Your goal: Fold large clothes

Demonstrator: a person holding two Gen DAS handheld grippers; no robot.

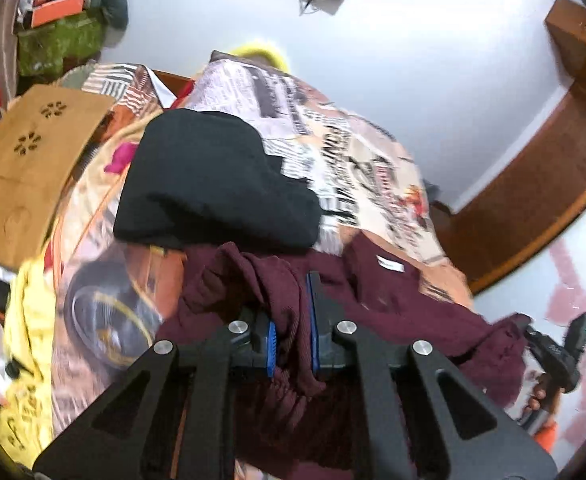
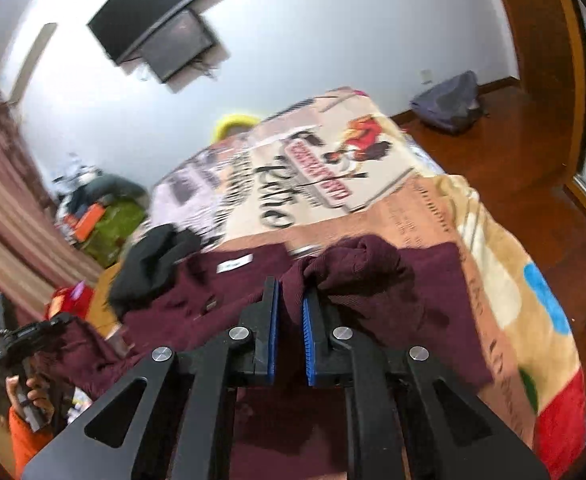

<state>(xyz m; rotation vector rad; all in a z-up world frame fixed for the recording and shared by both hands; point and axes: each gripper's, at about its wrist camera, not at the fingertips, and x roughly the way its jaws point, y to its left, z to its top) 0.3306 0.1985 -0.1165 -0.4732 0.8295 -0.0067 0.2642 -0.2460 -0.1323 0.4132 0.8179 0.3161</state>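
Left gripper point(image 1: 293, 322) is clamped on a bunched fold of the maroon sweater point(image 1: 377, 300), its blue pads pinching ribbed knit that hangs down between them. From the left wrist, the sweater lies spread on the patterned bedspread point(image 1: 357, 152), just in front of a black garment point(image 1: 213, 184); its white neck label point(image 1: 390, 264) faces up.

From the right wrist, the right gripper point(image 2: 291, 322) is likewise closed on a gathered lump of the same sweater point(image 2: 373, 264), near the bed's right edge. Judging by both pinches, the step in hand is lifting two points of the sweater for a fold. The next move calls for carrying both points together, evenly, so the cloth lands flat without bunching.
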